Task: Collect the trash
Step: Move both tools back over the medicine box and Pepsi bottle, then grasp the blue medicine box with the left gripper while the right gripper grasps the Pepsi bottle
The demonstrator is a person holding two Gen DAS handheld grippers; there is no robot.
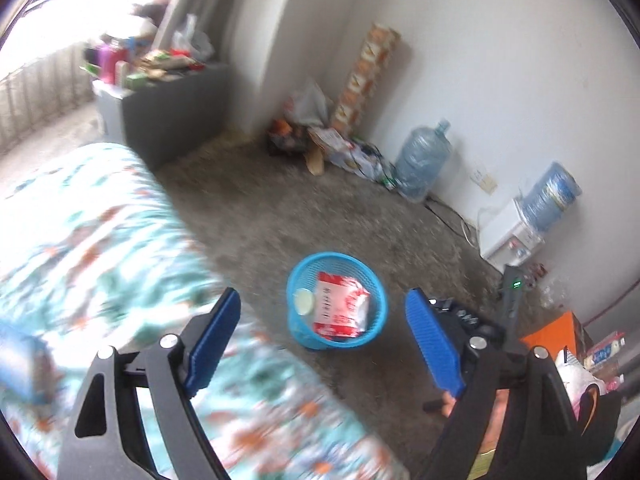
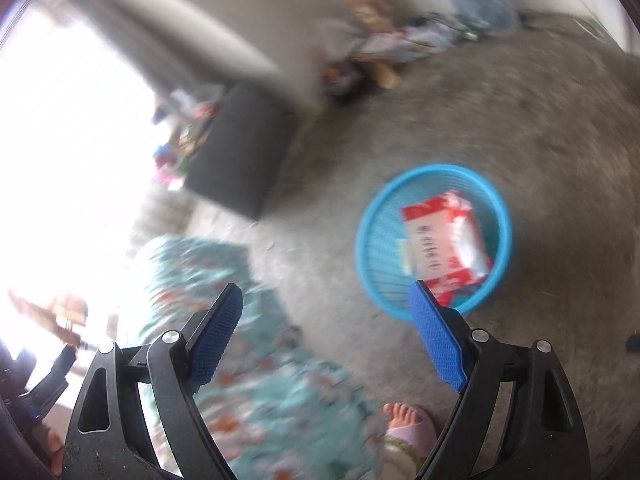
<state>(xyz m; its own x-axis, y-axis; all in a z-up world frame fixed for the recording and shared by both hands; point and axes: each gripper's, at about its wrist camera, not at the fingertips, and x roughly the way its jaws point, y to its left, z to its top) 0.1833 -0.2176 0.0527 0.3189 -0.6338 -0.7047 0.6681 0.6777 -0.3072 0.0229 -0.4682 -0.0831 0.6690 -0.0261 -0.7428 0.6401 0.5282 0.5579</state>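
While both views are blurred by motion, the following items are recorded. Blue mesh basket [image 1: 337, 304]: set upright on the grey concrete floor [image 1: 280, 208], near the edge of a bed covered in a teal floral sheet [image 1: 100, 248]. Red-and-white packet [image 1: 339, 306]: lodged inside the basket, tilted against its wall. Pale round lid or disc [image 1: 303, 301]: also inside the basket, just beside the packet. Left gripper [image 1: 326, 344]: jaws spread wide, nothing held between the blue pads, basket seen in the gap beyond them. Right gripper [image 2: 332, 336]: jaws likewise spread wide and empty, its right finger overlapping the basket rim in the right wrist view. Bare foot in a pale sandal [image 2: 408, 424]: seen on the floor beside the bed. Two large water bottles [image 1: 424, 160]: one on the floor against the white wall, one mounted on a white dispenser [image 1: 508, 236]. Mixed litter [image 1: 320, 136]: heaped in the far corner.
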